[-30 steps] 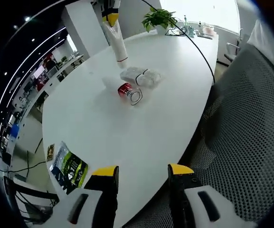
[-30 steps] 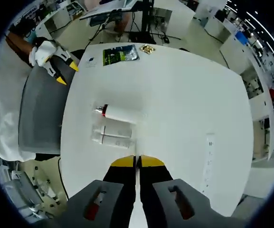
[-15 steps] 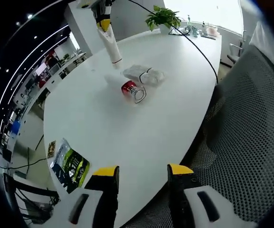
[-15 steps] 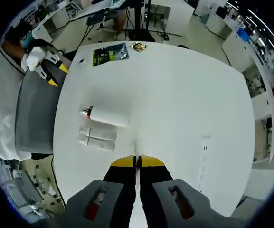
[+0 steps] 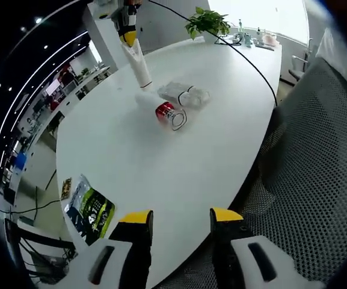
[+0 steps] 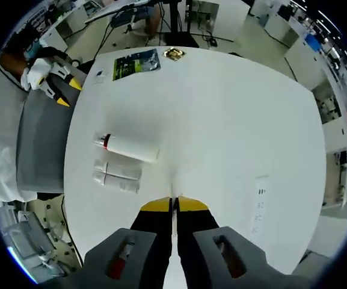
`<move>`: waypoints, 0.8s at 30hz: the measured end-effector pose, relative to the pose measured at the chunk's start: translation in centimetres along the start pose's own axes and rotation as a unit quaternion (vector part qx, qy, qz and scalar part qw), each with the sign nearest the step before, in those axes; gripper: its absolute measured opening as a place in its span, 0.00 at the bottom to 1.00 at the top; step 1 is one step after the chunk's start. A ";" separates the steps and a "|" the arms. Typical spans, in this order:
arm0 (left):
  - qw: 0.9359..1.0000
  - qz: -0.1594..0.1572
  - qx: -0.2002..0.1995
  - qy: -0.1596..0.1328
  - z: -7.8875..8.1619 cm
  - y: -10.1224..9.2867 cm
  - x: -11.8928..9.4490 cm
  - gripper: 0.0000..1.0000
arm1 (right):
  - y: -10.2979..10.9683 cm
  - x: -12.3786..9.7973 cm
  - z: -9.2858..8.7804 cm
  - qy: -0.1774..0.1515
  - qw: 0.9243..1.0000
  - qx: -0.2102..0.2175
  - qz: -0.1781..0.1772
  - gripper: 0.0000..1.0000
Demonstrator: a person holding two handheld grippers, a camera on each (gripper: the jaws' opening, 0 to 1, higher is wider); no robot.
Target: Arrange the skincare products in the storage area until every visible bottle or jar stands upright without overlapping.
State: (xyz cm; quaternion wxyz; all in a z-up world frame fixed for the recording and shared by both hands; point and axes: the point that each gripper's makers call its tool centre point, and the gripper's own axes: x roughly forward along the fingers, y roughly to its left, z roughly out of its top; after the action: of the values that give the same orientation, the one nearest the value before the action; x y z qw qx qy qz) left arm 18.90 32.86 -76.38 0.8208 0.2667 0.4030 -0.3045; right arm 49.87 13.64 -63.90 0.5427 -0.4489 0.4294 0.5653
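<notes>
1. The table (image 6: 233, 120) is smooth; the white tube (image 5: 138, 65), clamped in the right tool (image 6: 173, 205), may tip when set down.
2. The red-capped bottle (image 6: 128, 147) and clear tubes (image 6: 118, 174), lying left of that tool, may roll.
3. The left tool (image 5: 174, 218), jaws apart, hangs off the table edge, well short of them.

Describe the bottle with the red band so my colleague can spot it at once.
On the big white oval table, near the grey mesh chair side, lies a white cylindrical bottle flat on its side. Unlike the two clear tubes beside it, it has a red band near its cap.
</notes>
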 end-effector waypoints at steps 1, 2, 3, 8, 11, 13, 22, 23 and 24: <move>1.000 -0.001 -0.002 -0.003 0.1 0.0 0.0 0.39 | 0.0 -0.1 0.0 0.000 1.000 -0.001 0.000 0.00; 1.000 -0.001 -0.001 -0.003 0.1 0.0 0.0 0.39 | 0.0 -0.1 0.1 0.000 1.000 -0.001 -0.001 0.00; 1.000 -0.001 0.000 -0.002 0.1 0.0 0.0 0.39 | 0.0 -0.1 0.2 0.000 1.000 -0.003 -0.001 0.00; 1.000 0.000 0.000 -0.002 0.1 0.0 -0.1 0.39 | 0.0 0.0 0.6 -0.002 1.000 0.001 -0.001 0.00; 1.000 0.000 0.001 0.001 0.0 0.0 0.0 0.39 | 0.2 0.0 0.6 0.001 1.000 0.011 0.004 0.01; 1.000 0.001 0.000 0.000 0.0 0.0 0.0 0.39 | 0.2 0.0 0.6 -0.001 1.000 0.009 0.004 0.01; 1.000 0.002 0.003 0.002 -0.1 0.0 0.1 0.39 | 0.0 -0.6 0.9 -0.032 0.999 0.001 -0.013 0.08; 1.000 0.002 0.003 0.002 -0.1 0.0 0.1 0.39 | -0.1 -0.6 1.0 -0.043 0.999 -0.005 -0.014 0.09; 1.000 0.001 0.003 0.003 -0.1 0.0 0.1 0.39 | -0.2 -0.7 1.2 -0.055 0.998 -0.007 -0.020 0.10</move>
State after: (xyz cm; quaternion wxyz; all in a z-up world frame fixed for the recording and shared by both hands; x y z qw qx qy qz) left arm 18.91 32.94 -76.52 0.8193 0.2706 0.4040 -0.3039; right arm 50.06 14.66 -62.96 0.5734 -0.4292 0.3858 0.5815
